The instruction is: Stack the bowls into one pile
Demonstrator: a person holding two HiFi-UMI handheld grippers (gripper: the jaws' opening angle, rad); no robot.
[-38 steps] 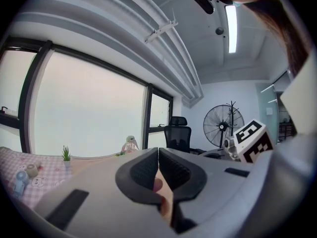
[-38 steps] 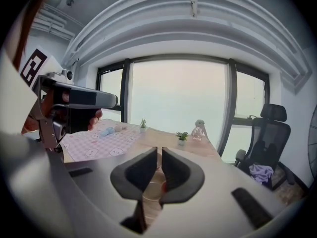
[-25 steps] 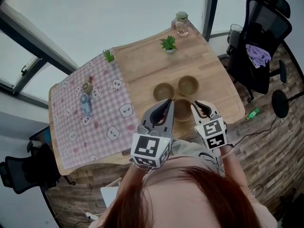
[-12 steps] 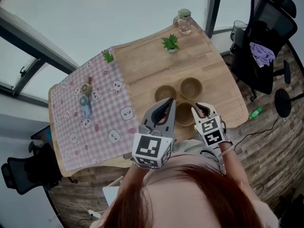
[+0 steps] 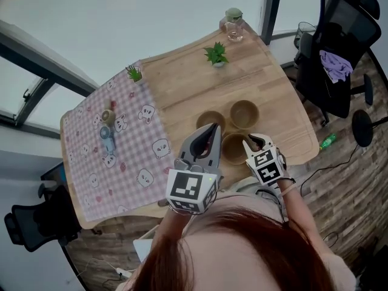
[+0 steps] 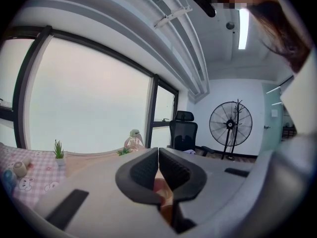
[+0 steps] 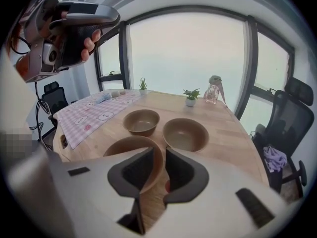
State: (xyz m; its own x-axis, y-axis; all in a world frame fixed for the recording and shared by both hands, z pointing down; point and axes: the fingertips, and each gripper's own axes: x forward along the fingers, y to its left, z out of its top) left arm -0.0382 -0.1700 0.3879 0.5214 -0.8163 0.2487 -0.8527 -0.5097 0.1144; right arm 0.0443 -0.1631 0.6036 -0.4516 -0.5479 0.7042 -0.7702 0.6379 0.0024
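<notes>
3 brown bowls stand upright on the wooden counter (image 5: 182, 77), mouths up, each on its own base and none inside another. Being round, they have no long axis. They form a tight triangle near the counter's near right edge. 1 near bowl (image 5: 233, 147) is closest to the person. Behind it are the left bowl (image 5: 210, 120) and the right bowl (image 5: 244, 113), side by side with a narrow strip of wood between them.

The right hand-held gripper (image 5: 256, 141) is low at the near bowl's right side. In the right gripper view its 2 jaws are apart and straddle that bowl's rim. The bowl wall (image 7: 131, 148) fills most of the gap and lies against the left jaw, and a sliver of counter shows beside the right jaw. The left bowl (image 7: 141, 121) and the right bowl (image 7: 185, 134) lie beyond, both empty.

The left hand-held gripper (image 5: 211, 132) is held higher, over the counter's near edge, just left of the near bowl. In the left gripper view its jaws (image 6: 158, 152) are pressed together at the tips with nothing between them, and they point level toward the window.

A pink checked cloth (image 5: 115, 156) covers the counter's left part. At the far edge stand 2 small potted plants (image 5: 216, 54) (image 5: 134, 73) and a glass jar (image 5: 233, 26). A black office chair (image 5: 336, 53) stands to the right of the counter.
</notes>
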